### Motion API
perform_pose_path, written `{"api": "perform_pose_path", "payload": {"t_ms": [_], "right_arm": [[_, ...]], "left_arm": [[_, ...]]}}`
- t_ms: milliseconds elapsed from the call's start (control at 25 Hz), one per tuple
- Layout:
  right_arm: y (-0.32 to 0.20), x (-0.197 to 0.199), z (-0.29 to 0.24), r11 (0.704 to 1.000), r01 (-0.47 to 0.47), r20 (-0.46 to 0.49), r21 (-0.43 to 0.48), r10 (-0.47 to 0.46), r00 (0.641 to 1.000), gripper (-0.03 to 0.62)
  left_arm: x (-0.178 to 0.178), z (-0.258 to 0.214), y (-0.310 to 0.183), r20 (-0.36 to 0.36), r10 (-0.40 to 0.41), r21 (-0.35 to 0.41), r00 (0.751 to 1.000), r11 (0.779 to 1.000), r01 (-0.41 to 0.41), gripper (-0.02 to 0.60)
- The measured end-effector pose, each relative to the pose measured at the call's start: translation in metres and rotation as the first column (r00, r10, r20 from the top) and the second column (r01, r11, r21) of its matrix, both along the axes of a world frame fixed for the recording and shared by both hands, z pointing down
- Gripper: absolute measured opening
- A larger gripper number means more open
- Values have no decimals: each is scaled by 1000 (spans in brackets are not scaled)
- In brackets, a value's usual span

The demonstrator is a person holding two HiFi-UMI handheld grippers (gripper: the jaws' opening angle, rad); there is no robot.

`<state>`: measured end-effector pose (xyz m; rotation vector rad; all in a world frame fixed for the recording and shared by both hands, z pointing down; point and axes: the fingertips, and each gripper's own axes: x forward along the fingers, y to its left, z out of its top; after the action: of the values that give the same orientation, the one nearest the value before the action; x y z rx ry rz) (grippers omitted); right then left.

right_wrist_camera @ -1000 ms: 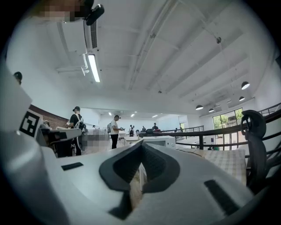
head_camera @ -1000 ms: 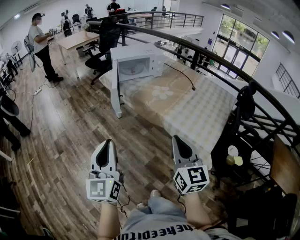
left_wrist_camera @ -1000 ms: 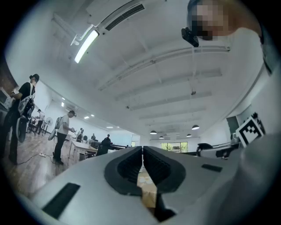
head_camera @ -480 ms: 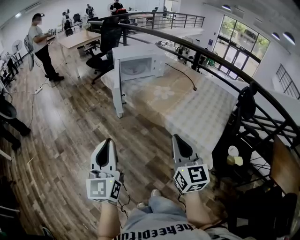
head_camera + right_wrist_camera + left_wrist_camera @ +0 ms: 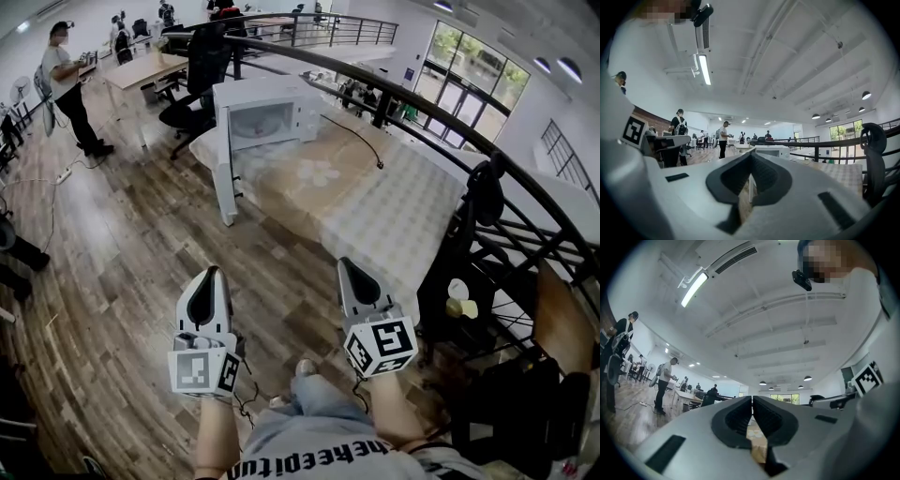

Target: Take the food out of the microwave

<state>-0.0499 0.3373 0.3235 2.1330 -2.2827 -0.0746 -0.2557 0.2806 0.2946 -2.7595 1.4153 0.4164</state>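
A white microwave [image 5: 272, 105] stands at the far end of a cloth-covered table [image 5: 375, 211], its door [image 5: 225, 183] swung wide open toward the left. Inside the cavity a pale dish [image 5: 255, 122] shows dimly; what food is on it I cannot make out. Both grippers hover low over the wooden floor, well short of the table. My left gripper [image 5: 214, 273] is shut with nothing in it, its ribbed pads meeting in the left gripper view [image 5: 752, 400]. My right gripper [image 5: 345, 264] is shut and empty too, pointing toward the microwave [image 5: 771, 151].
A dark curved railing [image 5: 427, 108] runs behind the table. A black rack [image 5: 469, 309] holding small items stands at the right. An office chair [image 5: 192, 89], desks and a standing person [image 5: 64, 80] are at the far left. Wooden floor lies between me and the table.
The head view has shifted a little, so the microwave and table sit slightly further left and higher. Both grippers keep the same pose and stay shut.
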Motion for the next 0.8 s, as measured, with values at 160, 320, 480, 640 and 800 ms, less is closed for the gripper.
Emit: {"api": "perform_pose_path", "payload": {"t_ms": [160, 320, 480, 640, 800], "right_arm": [[-14, 4, 2, 1000, -3, 10, 0, 3, 1000, 5], [-41, 19, -1, 1000, -4, 11, 17, 4, 1000, 5], [-74, 42, -3, 999, -5, 20, 34, 5, 1000, 5], [-109, 62, -9, 999, 8, 14, 41, -8, 1000, 5], [-144, 86, -12, 999, 24, 12, 45, -24, 1000, 5]], "left_arm": [[1, 2, -13, 0, -9, -6, 1000, 1000, 9, 11], [12, 1, -39, 2, -15, -1, 1000, 1000, 15, 11], [34, -4, -71, 0, -14, 14, 1000, 1000, 14, 11], [57, -12, -102, -5, -17, 31, 1000, 999, 18, 12], [80, -14, -134, -11, -30, 30, 999, 999, 31, 11]]}}
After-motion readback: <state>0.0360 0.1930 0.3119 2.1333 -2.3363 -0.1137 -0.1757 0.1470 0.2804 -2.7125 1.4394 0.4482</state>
